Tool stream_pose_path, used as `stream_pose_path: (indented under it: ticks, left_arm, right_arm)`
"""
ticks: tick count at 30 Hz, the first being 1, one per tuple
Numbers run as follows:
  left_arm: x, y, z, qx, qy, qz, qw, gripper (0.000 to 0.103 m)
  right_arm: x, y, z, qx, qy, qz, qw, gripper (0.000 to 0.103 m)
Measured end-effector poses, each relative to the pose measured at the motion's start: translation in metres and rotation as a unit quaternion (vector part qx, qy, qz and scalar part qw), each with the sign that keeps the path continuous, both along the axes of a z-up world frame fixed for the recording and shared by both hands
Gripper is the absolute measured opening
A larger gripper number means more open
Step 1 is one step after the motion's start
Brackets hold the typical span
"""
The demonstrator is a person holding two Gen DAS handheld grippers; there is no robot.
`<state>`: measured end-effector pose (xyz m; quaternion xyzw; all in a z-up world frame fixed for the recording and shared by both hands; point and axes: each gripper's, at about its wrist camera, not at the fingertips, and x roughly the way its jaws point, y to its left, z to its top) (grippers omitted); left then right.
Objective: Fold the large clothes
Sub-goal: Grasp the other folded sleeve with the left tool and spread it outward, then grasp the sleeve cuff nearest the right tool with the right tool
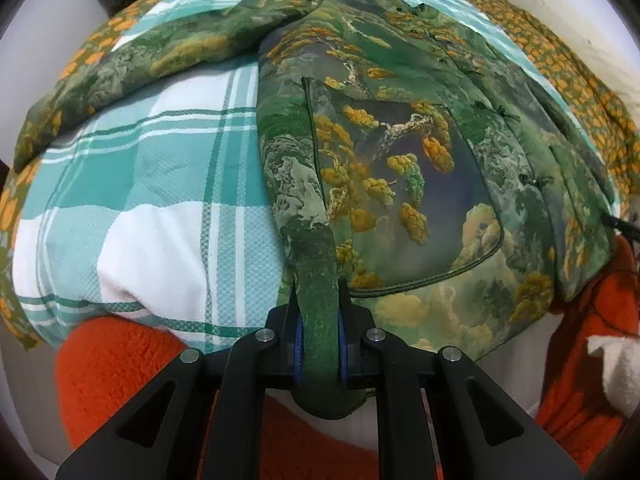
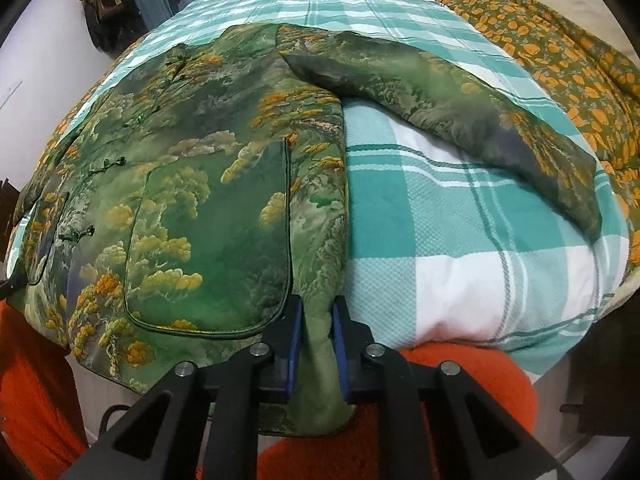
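Observation:
A large green jacket with a yellow and grey landscape print lies spread on a bed, front up, with patch pockets and knot buttons. It also shows in the right wrist view. My left gripper is shut on the jacket's bottom left hem corner at the bed's near edge. My right gripper is shut on the bottom right hem corner. One sleeve stretches out to the left, the other sleeve to the right.
The bed has a teal and white checked cover, also in the right wrist view. A green quilt with orange flowers lies along the bed's side. An orange fleece blanket hangs below the near edge. Dark clutter stands by the far wall.

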<state>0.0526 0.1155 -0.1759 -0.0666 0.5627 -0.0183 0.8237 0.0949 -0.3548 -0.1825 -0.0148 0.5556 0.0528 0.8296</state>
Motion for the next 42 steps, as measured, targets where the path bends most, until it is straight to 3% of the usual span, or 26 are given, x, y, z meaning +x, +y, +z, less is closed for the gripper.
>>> stream_pose_path:
  ticks: [3,5,6,9,10,11,13,17,23,25,30,42]
  left_arm:
    - [0.001,0.004,0.01,0.005,-0.015,0.011,0.9998,0.023]
    - [-0.003,0.006,0.021,0.01,-0.036,0.019,0.9991,0.033]
    - [-0.005,0.008,0.03,0.012,-0.049,0.024,0.9984,0.039]
    - [-0.011,0.01,0.059,0.008,-0.093,0.035,0.995,0.063]
    - [-0.012,0.01,0.069,0.012,-0.109,0.043,0.993,0.075]
    - [-0.013,0.01,0.079,0.021,-0.126,0.053,0.9904,0.08]
    - [-0.013,0.01,0.099,0.038,-0.16,0.072,0.9837,0.094]
    - [-0.011,0.007,0.125,0.049,-0.203,0.085,0.9743,0.098]
    - [-0.015,-0.011,0.135,0.088,-0.235,0.069,0.9655,0.098]
    - [-0.018,-0.016,0.136,0.082,-0.236,0.064,0.9661,0.098]
    - [-0.021,-0.021,0.135,0.027,-0.229,0.069,0.9706,0.098]
    - [-0.019,-0.042,0.139,0.044,-0.228,0.052,0.9712,0.099]
  right_arm:
    - [0.002,0.002,0.002,-0.007,-0.013,-0.006,1.0,0.019]
    - [0.0,0.004,0.01,-0.016,-0.037,-0.01,0.999,0.034]
    - [-0.002,0.006,0.015,-0.021,-0.054,-0.01,0.998,0.036]
    - [-0.012,0.011,0.032,-0.039,-0.103,-0.015,0.994,0.04]
    - [-0.015,0.012,0.037,-0.046,-0.118,-0.019,0.992,0.046]
    - [-0.018,0.013,0.041,-0.051,-0.133,-0.022,0.99,0.054]
    - [-0.026,0.016,0.049,-0.056,-0.157,-0.027,0.986,0.057]
    - [-0.032,0.029,0.063,-0.074,-0.198,-0.019,0.977,0.057]
    - [-0.041,0.045,0.074,-0.074,-0.235,-0.008,0.969,0.057]
    - [-0.043,0.045,0.075,-0.077,-0.239,-0.012,0.968,0.057]
    - [-0.047,0.037,0.075,-0.073,-0.239,-0.029,0.968,0.057]
    - [-0.053,0.039,0.093,-0.071,-0.27,-0.03,0.96,0.057]
